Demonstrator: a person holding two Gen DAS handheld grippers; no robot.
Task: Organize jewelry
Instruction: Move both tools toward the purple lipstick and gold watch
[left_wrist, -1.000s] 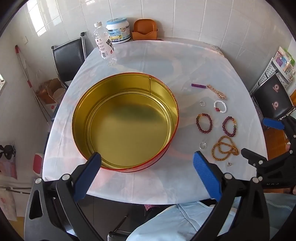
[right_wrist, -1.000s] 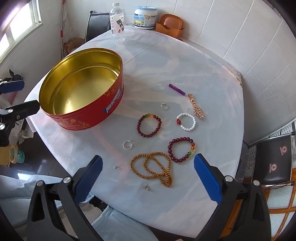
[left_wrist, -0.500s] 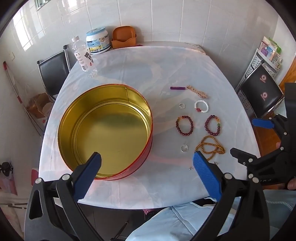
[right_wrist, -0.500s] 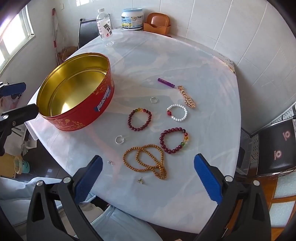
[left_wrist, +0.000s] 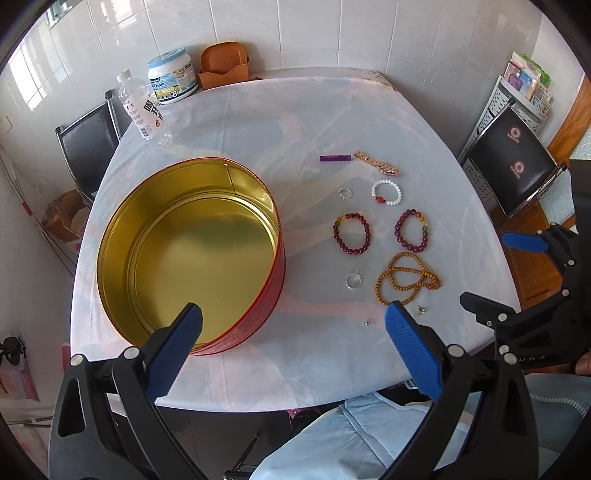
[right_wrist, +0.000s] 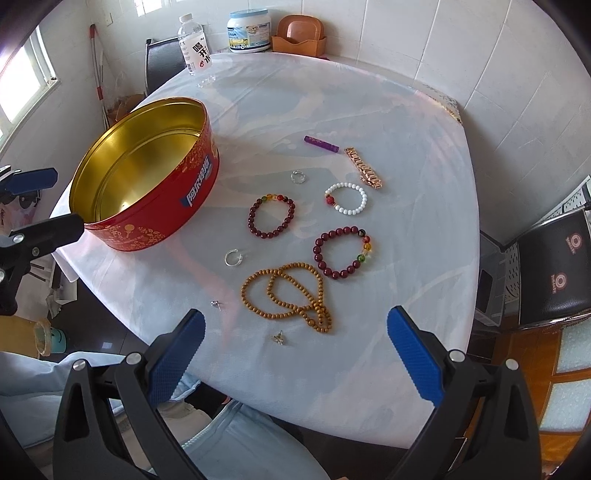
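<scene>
An empty round red tin (left_wrist: 192, 254) (right_wrist: 147, 192) with a gold inside stands on the left of the white table. Right of it lies jewelry: two dark red bead bracelets (right_wrist: 271, 218) (right_wrist: 343, 253), a white bead bracelet (right_wrist: 347, 197), a brown bead necklace (right_wrist: 288, 295), a gold watch band (right_wrist: 364, 173), a purple tube (right_wrist: 321, 144), two silver rings (right_wrist: 233, 257) (right_wrist: 297, 176) and small earrings (right_wrist: 279, 338). My left gripper (left_wrist: 291, 328) is open above the front edge by the tin. My right gripper (right_wrist: 295, 332) is open, empty, above the necklace's near side.
A water bottle (right_wrist: 194, 44), a white tub (right_wrist: 248, 31) and an orange holder (right_wrist: 299, 37) stand at the table's far edge by the tiled wall. Black chairs stand at the far left (left_wrist: 88, 147) and right (right_wrist: 550, 266). My lap is under the near edge.
Both grippers have pulled back and risen, so the table looks smaller. The left view has swung right, bringing the jewelry toward centre. Nothing on the table has moved.
</scene>
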